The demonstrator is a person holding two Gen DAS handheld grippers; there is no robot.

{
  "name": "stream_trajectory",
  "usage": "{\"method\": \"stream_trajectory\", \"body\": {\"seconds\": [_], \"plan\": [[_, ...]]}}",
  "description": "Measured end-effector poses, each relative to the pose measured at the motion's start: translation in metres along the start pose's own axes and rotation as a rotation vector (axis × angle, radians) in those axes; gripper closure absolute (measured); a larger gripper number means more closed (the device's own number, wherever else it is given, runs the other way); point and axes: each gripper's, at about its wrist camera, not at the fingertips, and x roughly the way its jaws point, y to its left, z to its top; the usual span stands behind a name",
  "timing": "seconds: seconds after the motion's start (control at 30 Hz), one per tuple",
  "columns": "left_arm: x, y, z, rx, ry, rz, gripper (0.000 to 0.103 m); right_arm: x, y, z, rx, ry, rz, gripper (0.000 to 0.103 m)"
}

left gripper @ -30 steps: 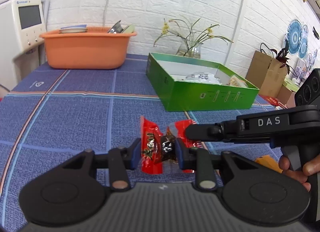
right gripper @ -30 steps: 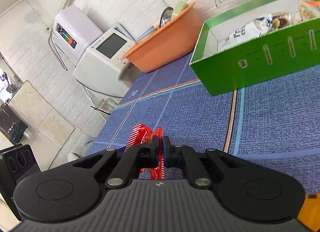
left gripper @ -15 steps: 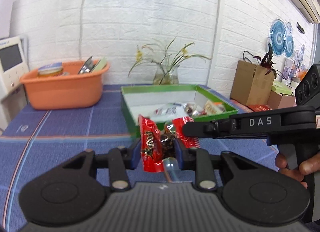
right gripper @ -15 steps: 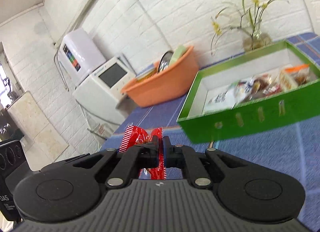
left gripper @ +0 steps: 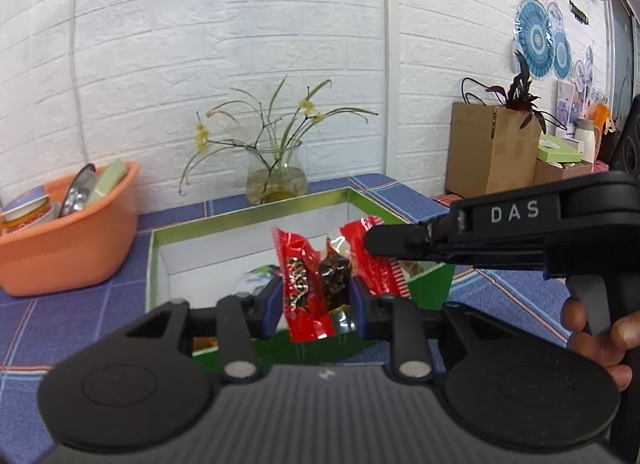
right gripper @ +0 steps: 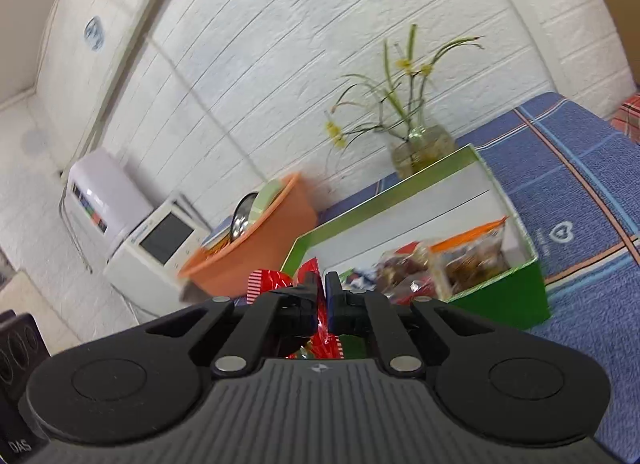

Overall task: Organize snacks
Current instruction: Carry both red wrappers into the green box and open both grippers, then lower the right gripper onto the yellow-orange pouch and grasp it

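Desk [left gripper: 60, 328] with a blue woven cloth and pale stripes is carrying everything. Open green cardboard box with white inside walls [left gripper: 256, 216] is sitting on it; clear and orange snack bags [right gripper: 452, 260] are already lying at one end of the box. Orange plastic basin [left gripper: 76, 248] with dishes is standing beside the box, glass vase of yellow flowers [left gripper: 276, 180] just behind it.

One red foil snack packet with a dark window [left gripper: 316, 284] is hanging over the box's near wall, gripped by both claws at once. Left claw [left gripper: 314, 298] is partly closed, pads pressing the packet's middle from both sides. Right claw [left gripper: 374, 242] is nearly fully closed, pinching the packet's striped crimped end [right gripper: 320, 304]. A hand [left gripper: 600, 340] is squeezing the right handle.

Risks, judged from here:
- Both claws are holding one packet; if they pull apart or twist unevenly, the foil could tear or the seam could pop.
- One claw letting go late would be swinging the packet sideways, possibly outside the box wall onto the desk.
- Releasing too near the front wall could leave the packet draped on the rim, not inside.
- Foil is slick; the thin pinch on the crimp may be slipping.
- Reaching too far risks knocking the vase.
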Motion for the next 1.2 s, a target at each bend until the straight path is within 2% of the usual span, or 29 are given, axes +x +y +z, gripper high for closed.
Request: {"method": "stream_trajectory", "body": {"seconds": [0.2, 0.3, 0.4, 0.5, 0.57, 0.63, 0.67, 0.7, 0.77, 0.93, 1.03, 1.13, 1.17, 1.2], "plan": [[0.040, -0.001, 0.004, -0.023, 0.020, 0.042, 0.076, 0.023, -0.025, 0.006, 0.015, -0.004, -0.018, 0.093], [0.052, 0.001, 0.002, -0.036, 0.017, 0.054, 0.073, 0.032, -0.031, 0.002, -0.020, 0.004, -0.037, 0.093], [0.059, 0.000, 0.000, -0.004, 0.010, 0.080, 0.071, 0.039, -0.040, -0.002, 0.011, 0.023, -0.038, 0.092], [0.066, 0.002, -0.003, 0.022, -0.012, 0.130, 0.054, 0.043, -0.038, -0.003, -0.024, 0.015, -0.054, 0.092], [0.071, 0.005, -0.004, 0.035, -0.024, 0.151, 0.050, 0.045, -0.035, -0.002, -0.050, 0.005, -0.060, 0.092], [0.073, 0.010, -0.004, 0.022, -0.010, 0.159, 0.050, 0.047, -0.031, 0.000, -0.072, -0.019, -0.072, 0.073], [0.071, 0.014, -0.004, 0.011, -0.007, 0.164, 0.050, 0.046, -0.029, 0.000, -0.078, -0.038, -0.087, 0.059], [0.068, 0.018, -0.005, 0.007, -0.010, 0.173, 0.049, 0.043, -0.027, 0.000, -0.081, -0.050, -0.095, 0.040], [0.058, 0.025, -0.005, -0.010, -0.020, 0.199, 0.049, 0.037, -0.025, 0.002, -0.084, -0.068, -0.079, 0.016], [0.013, 0.033, -0.011, -0.017, -0.045, 0.236, 0.042, 0.006, -0.017, 0.003, -0.094, -0.054, -0.052, 0.017], [-0.025, 0.029, -0.029, -0.010, -0.049, 0.220, 0.037, -0.022, -0.010, -0.006, -0.085, -0.023, -0.003, 0.017], [-0.058, 0.019, -0.054, 0.001, -0.002, 0.177, 0.030, -0.054, -0.003, -0.022, -0.070, 0.022, 0.029, 0.015], [-0.067, 0.014, -0.064, 0.012, 0.020, 0.165, 0.029, -0.065, 0.000, -0.028, -0.058, 0.028, 0.035, 0.012], [-0.077, 0.009, -0.073, 0.021, 0.040, 0.148, 0.028, -0.073, 0.001, -0.034, -0.050, 0.035, 0.040, 0.003]]}}
